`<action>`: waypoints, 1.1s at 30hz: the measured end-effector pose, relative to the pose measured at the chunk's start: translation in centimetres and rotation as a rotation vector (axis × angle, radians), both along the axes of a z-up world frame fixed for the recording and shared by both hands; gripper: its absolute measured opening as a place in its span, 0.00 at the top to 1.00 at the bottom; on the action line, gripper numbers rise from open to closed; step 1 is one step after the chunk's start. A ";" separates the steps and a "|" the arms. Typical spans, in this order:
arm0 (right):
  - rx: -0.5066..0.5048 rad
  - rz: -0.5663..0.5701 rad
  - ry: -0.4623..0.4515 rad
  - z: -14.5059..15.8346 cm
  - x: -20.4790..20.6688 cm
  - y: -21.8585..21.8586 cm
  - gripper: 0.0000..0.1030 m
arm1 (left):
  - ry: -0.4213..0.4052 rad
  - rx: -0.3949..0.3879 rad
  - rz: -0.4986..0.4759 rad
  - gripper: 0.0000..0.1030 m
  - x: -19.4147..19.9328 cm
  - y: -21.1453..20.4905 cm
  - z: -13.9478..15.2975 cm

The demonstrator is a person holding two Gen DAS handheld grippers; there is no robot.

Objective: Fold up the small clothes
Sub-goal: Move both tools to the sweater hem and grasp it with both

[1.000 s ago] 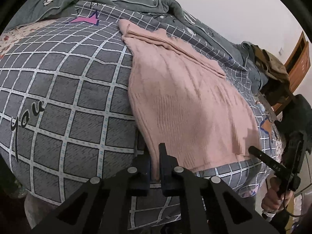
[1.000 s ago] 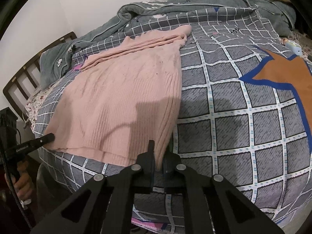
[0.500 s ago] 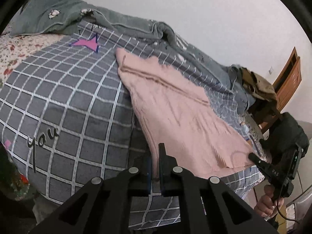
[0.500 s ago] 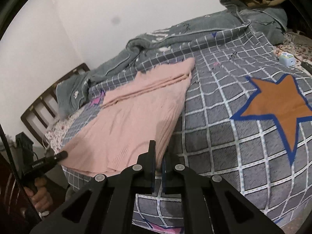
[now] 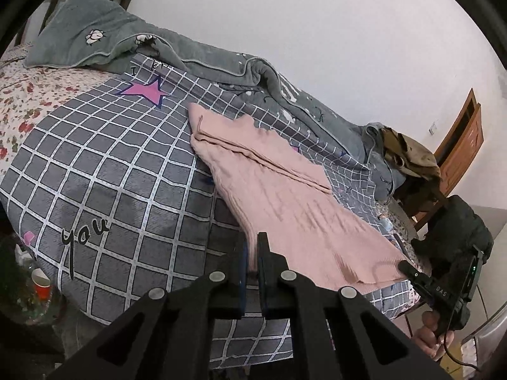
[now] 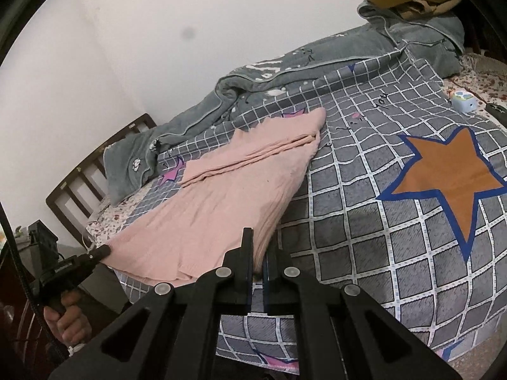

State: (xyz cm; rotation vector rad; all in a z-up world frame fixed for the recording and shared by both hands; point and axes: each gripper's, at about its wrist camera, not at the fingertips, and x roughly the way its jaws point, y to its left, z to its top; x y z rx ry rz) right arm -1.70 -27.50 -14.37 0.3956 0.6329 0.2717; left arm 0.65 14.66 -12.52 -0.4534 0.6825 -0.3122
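Gripping the near hem corner of the pink knit sweater (image 5: 285, 196), the left gripper (image 5: 252, 247) has its jaws clamped on the fabric. That edge has risen off the grey checked duvet (image 5: 104, 171) since a second ago, while the far collar end still lies flat. At the right, the other gripper pinches the opposite hem corner.

Seen from the right wrist, the right gripper (image 6: 258, 247) is likewise closed on the sweater (image 6: 228, 202), apparently the hem's other corner. Both corners lifted suggests the hem-to-collar fold is starting.
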 end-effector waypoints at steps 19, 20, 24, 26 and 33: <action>0.134 -0.020 0.004 2.2 3.9 -1.5 0.96 | 0.006 -0.032 0.022 0.94 4.8 0.5 3.1; 0.139 -0.022 0.002 2.4 4.3 -1.6 0.96 | 0.004 -0.034 0.021 0.94 5.3 0.5 3.3; 0.171 -0.023 -0.003 3.6 6.4 -1.9 0.96 | -0.014 -0.016 0.022 0.94 7.5 0.5 4.5; 0.186 -0.030 -0.004 4.2 7.8 -2.2 0.96 | -0.019 -0.013 0.024 0.94 8.8 0.5 4.9; 0.214 -0.041 -0.001 5.0 13.2 -2.5 0.96 | -0.007 -0.006 0.035 0.94 15.1 0.2 5.6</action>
